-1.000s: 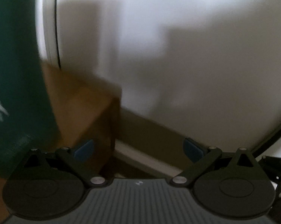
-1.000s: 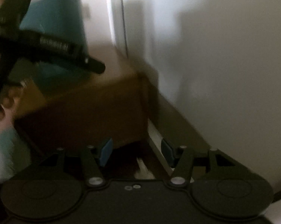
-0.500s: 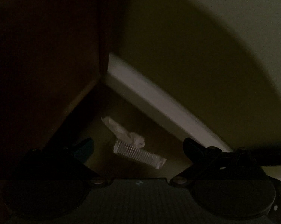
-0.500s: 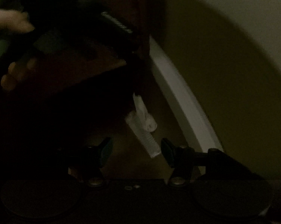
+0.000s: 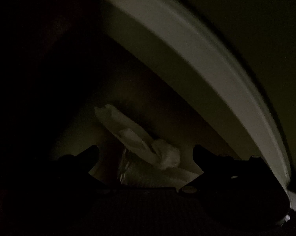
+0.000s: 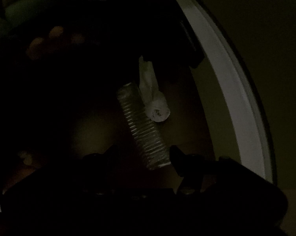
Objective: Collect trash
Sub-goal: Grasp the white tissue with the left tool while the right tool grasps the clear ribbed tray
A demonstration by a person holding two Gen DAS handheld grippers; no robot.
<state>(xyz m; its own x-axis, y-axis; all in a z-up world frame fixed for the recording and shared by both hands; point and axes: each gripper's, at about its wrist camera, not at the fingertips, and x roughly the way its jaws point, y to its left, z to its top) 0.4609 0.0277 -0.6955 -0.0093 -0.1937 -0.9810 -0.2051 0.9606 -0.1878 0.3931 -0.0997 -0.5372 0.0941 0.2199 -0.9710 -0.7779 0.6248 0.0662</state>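
Approach step, nothing picked up yet. Left gripper (image 5: 146,155): jaws spread, twisted tissue (image 5: 132,135) sits between and just ahead of the tips, no contact visible. Right gripper (image 6: 142,157): jaws spread, ribbed clear wrapper (image 6: 143,125) runs up from between them, its near end by the right tip; not pinched. Both pieces lie touching on the floor, beside the white baseboard (image 5: 197,45). Next: lower, close on one piece each. Both look light, crushable. Very dark here.

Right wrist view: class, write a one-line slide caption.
Open right hand-held gripper above a ribbed clear wrapper and twisted white scrap beside the baseboard.
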